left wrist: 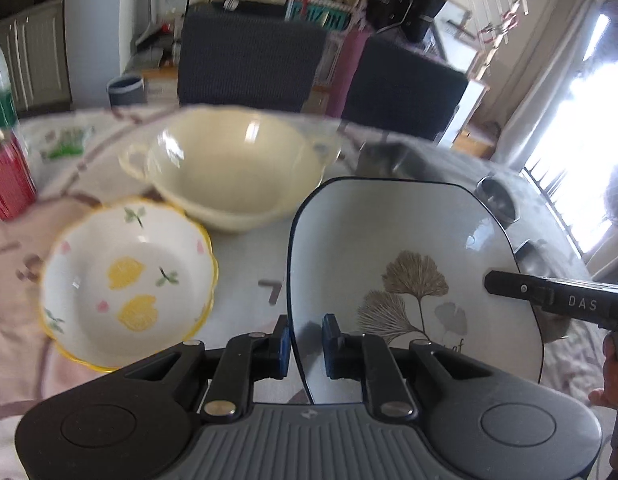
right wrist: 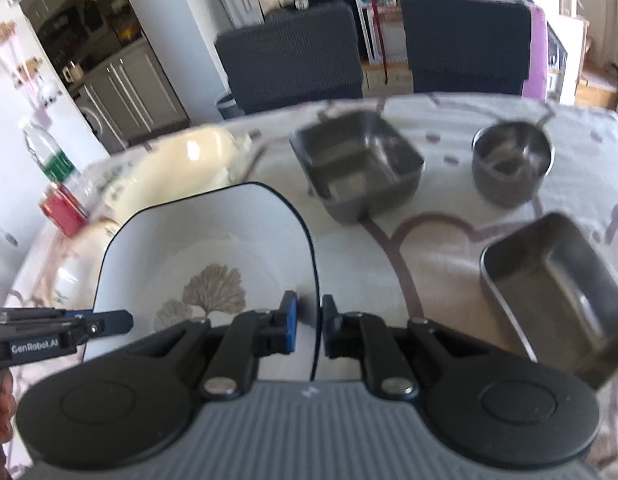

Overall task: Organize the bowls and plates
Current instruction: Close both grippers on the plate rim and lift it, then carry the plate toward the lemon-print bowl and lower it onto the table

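My left gripper (left wrist: 305,344) has the left rim of the square plate (left wrist: 409,264) between its jaws; a sliver of gap shows beside the rim, so I cannot tell whether they are clamped. My right gripper (right wrist: 309,330) straddles the plate's (right wrist: 205,248) right rim the same way, jaws narrow but with gaps either side, grip likewise unclear. The plate, white with a dark edge and leaf print, sits tilted between the two over the table (right wrist: 429,248).

To the left of the plate lies a lemon-patterned bowl (left wrist: 127,280); behind it a cream bowl with handles (left wrist: 233,168). To the right stand a square metal tin (right wrist: 357,164), a round metal cup (right wrist: 511,166) and a larger metal tray (right wrist: 557,292). A red box (left wrist: 9,180) and a bottle (right wrist: 49,156) stand at the far left edge.
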Demonstrator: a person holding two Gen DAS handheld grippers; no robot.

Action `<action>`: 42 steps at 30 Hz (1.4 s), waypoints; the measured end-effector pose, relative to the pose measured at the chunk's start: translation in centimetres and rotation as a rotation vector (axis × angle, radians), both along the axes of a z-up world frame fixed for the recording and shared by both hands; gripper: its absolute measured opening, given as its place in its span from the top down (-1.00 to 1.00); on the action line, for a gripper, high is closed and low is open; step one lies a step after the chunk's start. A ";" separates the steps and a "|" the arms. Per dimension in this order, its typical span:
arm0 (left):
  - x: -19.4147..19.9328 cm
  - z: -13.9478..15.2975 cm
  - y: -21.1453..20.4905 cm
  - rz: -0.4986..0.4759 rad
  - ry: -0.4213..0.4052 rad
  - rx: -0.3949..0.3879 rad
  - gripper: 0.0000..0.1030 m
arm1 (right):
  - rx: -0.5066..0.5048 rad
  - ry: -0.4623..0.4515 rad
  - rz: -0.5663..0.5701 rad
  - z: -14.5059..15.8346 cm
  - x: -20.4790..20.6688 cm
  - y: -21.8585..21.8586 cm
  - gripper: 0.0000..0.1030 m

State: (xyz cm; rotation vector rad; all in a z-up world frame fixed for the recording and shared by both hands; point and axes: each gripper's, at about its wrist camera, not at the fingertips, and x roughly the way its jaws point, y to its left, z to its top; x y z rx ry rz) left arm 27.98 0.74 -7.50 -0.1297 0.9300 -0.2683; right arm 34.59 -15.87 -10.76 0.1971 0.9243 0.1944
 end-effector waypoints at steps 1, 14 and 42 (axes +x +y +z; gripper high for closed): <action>-0.5 0.9 0.2 -0.001 -0.009 0.000 0.68 | 0.007 -0.010 -0.003 0.8 -0.5 0.1 0.71; -7.9 3.3 4.0 0.040 0.003 -0.013 0.68 | 0.027 0.051 -0.013 5.2 -8.5 3.1 0.73; -6.2 -4.3 5.5 0.073 0.172 0.093 0.69 | -0.006 0.202 0.064 -2.6 -8.2 6.9 0.82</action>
